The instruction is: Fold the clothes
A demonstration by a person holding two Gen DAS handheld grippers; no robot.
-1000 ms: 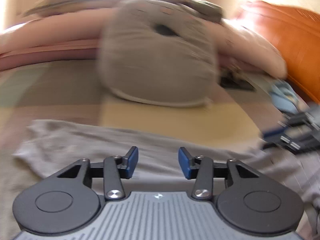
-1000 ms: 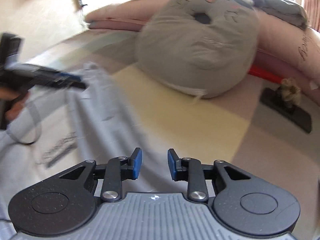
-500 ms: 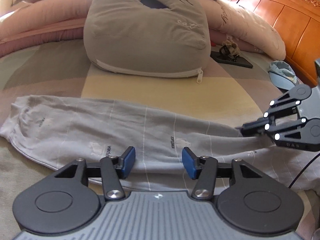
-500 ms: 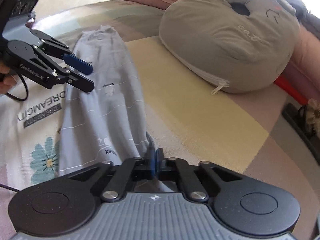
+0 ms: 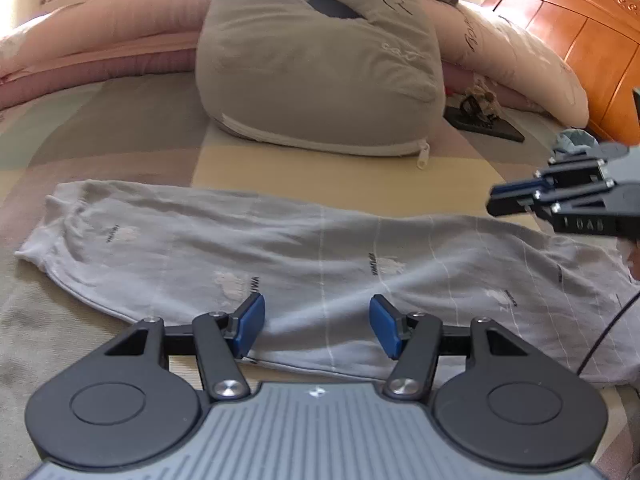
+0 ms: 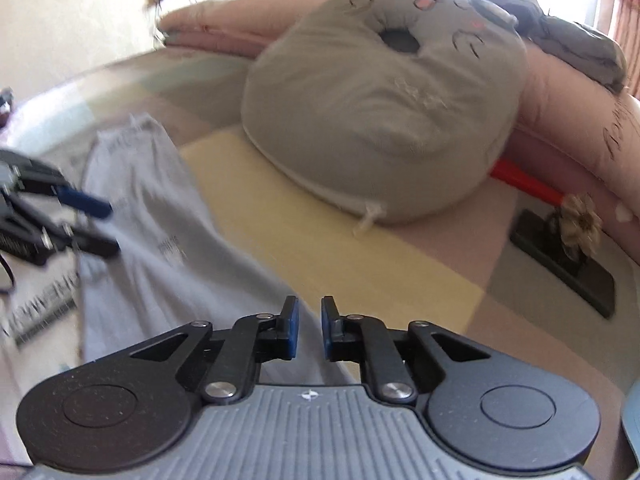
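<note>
My right gripper (image 6: 308,328) has just let go of the grey trousers (image 5: 320,256), jaws narrowly parted and empty; my left gripper (image 5: 316,330) has widened above them, so that leg is laid.

1. The yellow patch of bed (image 5: 332,168) between the grey garment (image 5: 320,248) and the grey cat cushion (image 5: 320,64) lies bare.
2. The cushion blocks the way behind it, backed by pink bedding (image 5: 100,48).
3. A dark flat object (image 6: 564,260) with a flower ornament occupies the bed to the cushion's right.
4. The wooden headboard (image 5: 580,40) closes the far right.
</note>
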